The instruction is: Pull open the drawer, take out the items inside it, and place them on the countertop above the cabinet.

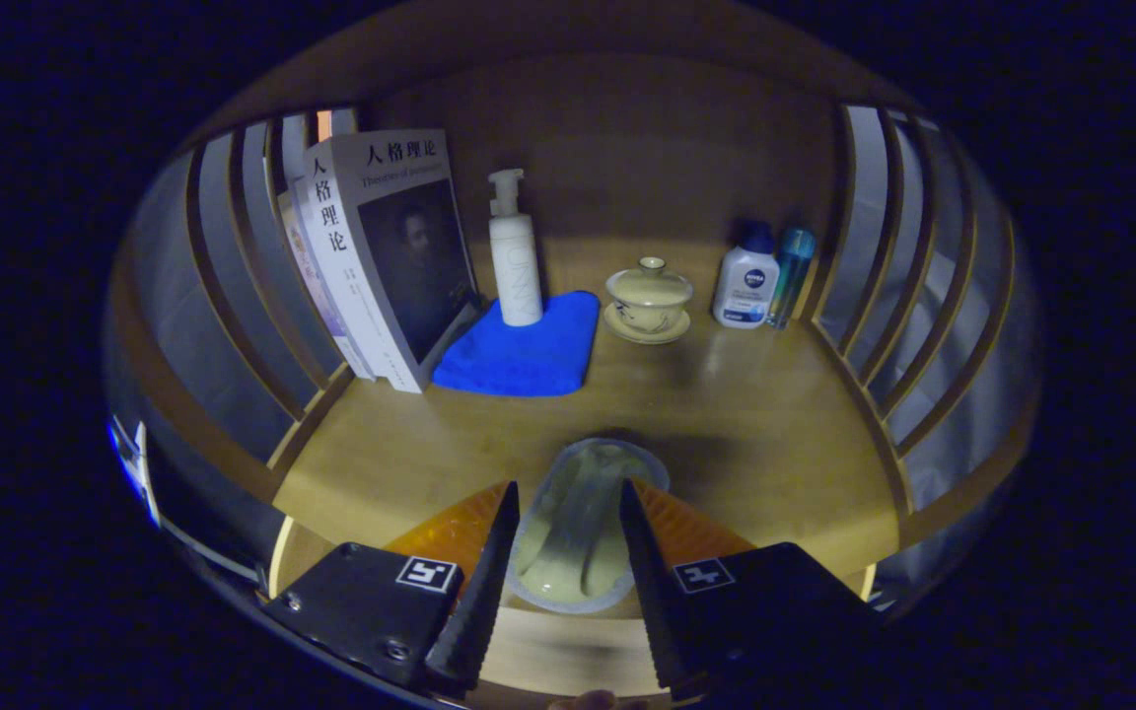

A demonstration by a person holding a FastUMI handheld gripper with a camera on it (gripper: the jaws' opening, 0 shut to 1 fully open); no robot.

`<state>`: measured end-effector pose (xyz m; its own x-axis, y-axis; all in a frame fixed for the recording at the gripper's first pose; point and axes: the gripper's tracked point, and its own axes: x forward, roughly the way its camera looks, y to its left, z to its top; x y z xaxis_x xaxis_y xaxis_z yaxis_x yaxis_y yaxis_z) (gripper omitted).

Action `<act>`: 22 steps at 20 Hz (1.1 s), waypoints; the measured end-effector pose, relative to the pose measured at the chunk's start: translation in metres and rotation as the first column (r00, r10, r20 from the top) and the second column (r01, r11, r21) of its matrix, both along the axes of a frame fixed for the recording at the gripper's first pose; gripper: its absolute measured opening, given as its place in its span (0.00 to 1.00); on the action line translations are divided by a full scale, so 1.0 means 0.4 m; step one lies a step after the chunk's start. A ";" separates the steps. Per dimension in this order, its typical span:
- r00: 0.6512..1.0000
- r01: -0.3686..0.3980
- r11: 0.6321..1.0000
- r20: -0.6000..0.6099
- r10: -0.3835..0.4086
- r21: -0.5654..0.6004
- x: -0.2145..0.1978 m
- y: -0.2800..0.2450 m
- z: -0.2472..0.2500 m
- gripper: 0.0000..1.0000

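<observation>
My gripper (568,498) is shut on a pale, translucent sealed packet (583,513) with cream-coloured filling. Both black fingers (499,552) press its sides. The packet's rounded far end reaches past the fingertips, over the front part of the wooden countertop (755,434). Its near end hangs over the counter's front edge. I cannot tell whether the packet rests on the wood or hangs just above it. A lighter wooden surface (548,656) shows below the counter edge, between the fingers.
At the back of the countertop, from left to right, are leaning books (386,256), a white pump bottle (516,256) on a folded blue cloth (529,350), a lidded tea bowl on a saucer (649,299), a white bottle (745,281) and a teal bottle (791,271). Slatted wooden sides (869,276) close both ends.
</observation>
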<state>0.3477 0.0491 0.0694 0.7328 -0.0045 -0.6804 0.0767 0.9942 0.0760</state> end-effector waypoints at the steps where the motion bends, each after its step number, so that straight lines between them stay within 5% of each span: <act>1: 1.000 0.000 1.000 -0.002 0.000 -0.010 -0.009 -0.004 0.006 0.66; 10: 0.975 -0.069 0.994 0.218 0.048 0.089 -0.299 0.058 0.029 0.66; 11: 0.963 -0.076 0.993 0.264 0.050 0.088 -0.352 0.063 0.031 0.66; 16: 0.886 -0.075 0.997 0.459 0.069 -0.005 -0.581 0.098 -0.013 0.99; 22: 0.772 -0.043 0.996 0.630 0.085 -0.080 -0.727 0.163 -0.138 0.99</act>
<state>0.0571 0.1143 0.0143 0.9974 0.0339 -0.0633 -0.0322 0.9991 0.0271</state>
